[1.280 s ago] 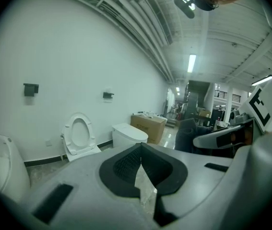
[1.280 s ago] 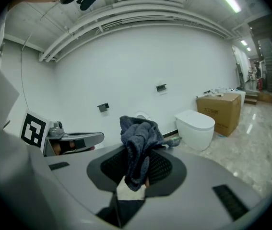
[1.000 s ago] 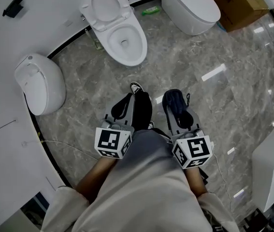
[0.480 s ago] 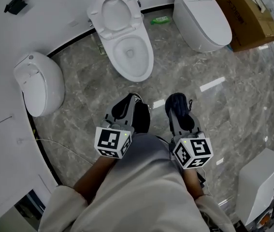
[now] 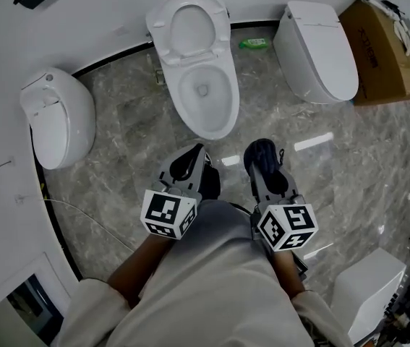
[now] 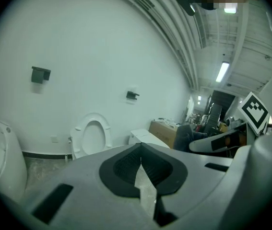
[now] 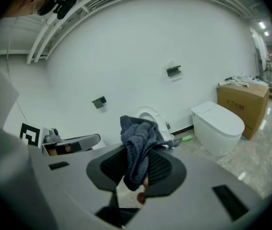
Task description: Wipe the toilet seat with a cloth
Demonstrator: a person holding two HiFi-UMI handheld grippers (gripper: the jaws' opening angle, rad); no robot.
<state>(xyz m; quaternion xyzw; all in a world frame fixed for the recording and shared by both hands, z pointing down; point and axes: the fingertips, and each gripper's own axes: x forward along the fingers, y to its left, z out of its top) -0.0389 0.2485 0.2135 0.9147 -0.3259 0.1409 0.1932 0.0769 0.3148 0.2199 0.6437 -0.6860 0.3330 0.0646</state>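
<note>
Right gripper clamped on a bunched, nubby blue-grey cloth, left gripper with ribbed dark pads closed together — nothing between, glossy white oval toilet seat ahead of both.

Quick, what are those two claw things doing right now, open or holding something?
Left gripper: shut, nothing between its jaws.
Right gripper: shut on the dark cloth.

A closed toilet is sitting at the upper right of the head view, with a cardboard box standing just beside it near the right edge. A green item is lying on the marble floor by the wall, while a white fixture is jutting out at left.
</note>
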